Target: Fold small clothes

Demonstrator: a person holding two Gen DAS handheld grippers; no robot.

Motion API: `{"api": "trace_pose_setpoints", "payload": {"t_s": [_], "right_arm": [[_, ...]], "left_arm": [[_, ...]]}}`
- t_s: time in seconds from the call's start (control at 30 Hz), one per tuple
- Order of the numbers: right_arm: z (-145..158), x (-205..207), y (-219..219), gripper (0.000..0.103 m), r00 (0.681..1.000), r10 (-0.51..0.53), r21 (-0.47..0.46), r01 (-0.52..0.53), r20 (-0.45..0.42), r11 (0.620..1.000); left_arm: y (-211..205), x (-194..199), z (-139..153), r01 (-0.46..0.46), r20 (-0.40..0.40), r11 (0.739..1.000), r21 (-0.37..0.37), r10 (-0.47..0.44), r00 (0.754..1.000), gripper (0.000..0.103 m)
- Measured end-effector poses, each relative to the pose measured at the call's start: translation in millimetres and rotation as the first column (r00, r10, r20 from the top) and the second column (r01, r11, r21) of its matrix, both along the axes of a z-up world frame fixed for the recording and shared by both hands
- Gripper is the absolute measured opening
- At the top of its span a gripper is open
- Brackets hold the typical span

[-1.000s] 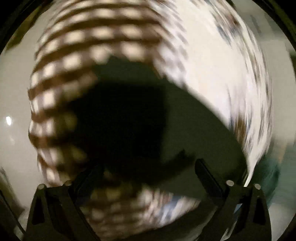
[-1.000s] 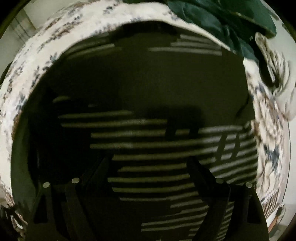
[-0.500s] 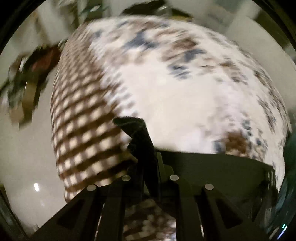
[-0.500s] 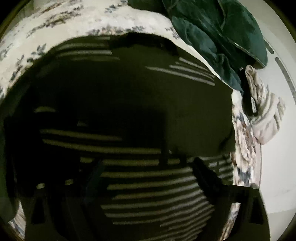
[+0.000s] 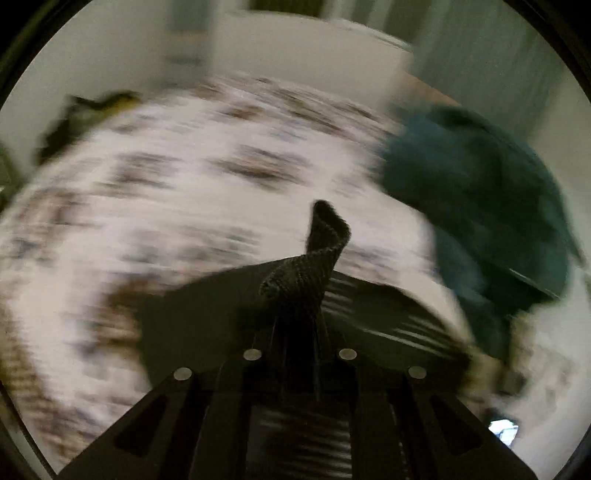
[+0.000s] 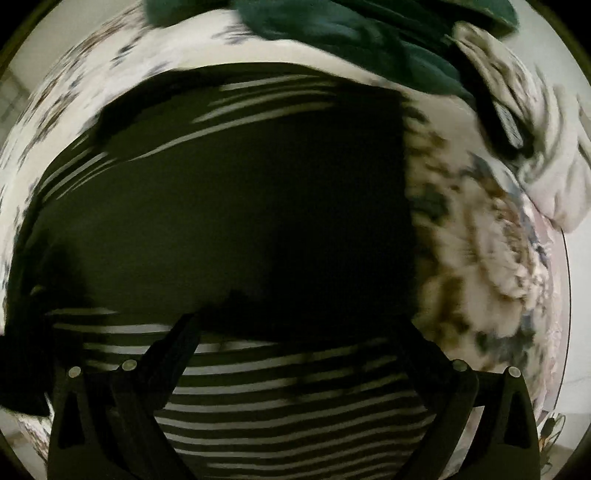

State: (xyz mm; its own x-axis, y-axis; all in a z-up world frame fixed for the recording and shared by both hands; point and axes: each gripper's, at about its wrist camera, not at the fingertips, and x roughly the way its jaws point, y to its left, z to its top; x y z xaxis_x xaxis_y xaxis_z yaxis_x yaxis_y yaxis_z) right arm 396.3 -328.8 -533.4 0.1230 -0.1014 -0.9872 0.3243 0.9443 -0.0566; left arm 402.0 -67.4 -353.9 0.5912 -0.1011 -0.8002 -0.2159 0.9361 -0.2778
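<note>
Above floral bedspread [image 5: 177,192], left gripper [image 5: 299,332] pinching dark garment [image 5: 314,266] (raised)

Bed, floral-print cover [image 6: 480,236], white with brown and blue motifs. Lying on it: black garment with white stripes [image 6: 229,206], spread flat; dark green garment [image 6: 354,33] at its far edge; pale crumpled cloth [image 6: 554,173] at right.

Motion blur smears the floral bedspread [image 5: 177,206] and the teal garment [image 5: 480,206] in the left wrist view, so their patterns and edges stay unreadable. The striped dark garment [image 6: 258,413] runs under the right gripper [image 6: 295,339] and off the bottom edge.
</note>
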Motion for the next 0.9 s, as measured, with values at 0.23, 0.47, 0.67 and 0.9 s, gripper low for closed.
{"api": "trace_pose_setpoints", "payload": {"t_s": [0.23, 0.47, 0.67, 0.9], "right_arm": [[-8, -10, -110, 0.103, 0.996, -0.088, 0.055, 0.089, -0.017, 0.995], [-13, -19, -158, 0.103, 0.999, -0.038, 0.217, 0.039, -0.01, 0.975], [0, -20, -187, 0.103, 0.999, -0.029, 0.348, 0.016, 0.031, 0.937], [-3, 38, -177, 0.101, 0.991, -0.091, 0.491, 0.031, 0.099, 0.871]], "left_arm": [[-213, 42, -72, 0.339, -0.11, 0.939, -0.049, -0.343, 0.933, 0.008], [-234, 39, -125, 0.397, -0.244, 0.916, -0.063, -0.399, 0.884, 0.061], [-109, 24, -107, 0.196, -0.222, 0.976, 0.094, -0.171, 0.96, 0.094], [63, 57, -167, -0.087, -0.303, 0.945, 0.315, 0.187, 0.934, 0.094]]}}
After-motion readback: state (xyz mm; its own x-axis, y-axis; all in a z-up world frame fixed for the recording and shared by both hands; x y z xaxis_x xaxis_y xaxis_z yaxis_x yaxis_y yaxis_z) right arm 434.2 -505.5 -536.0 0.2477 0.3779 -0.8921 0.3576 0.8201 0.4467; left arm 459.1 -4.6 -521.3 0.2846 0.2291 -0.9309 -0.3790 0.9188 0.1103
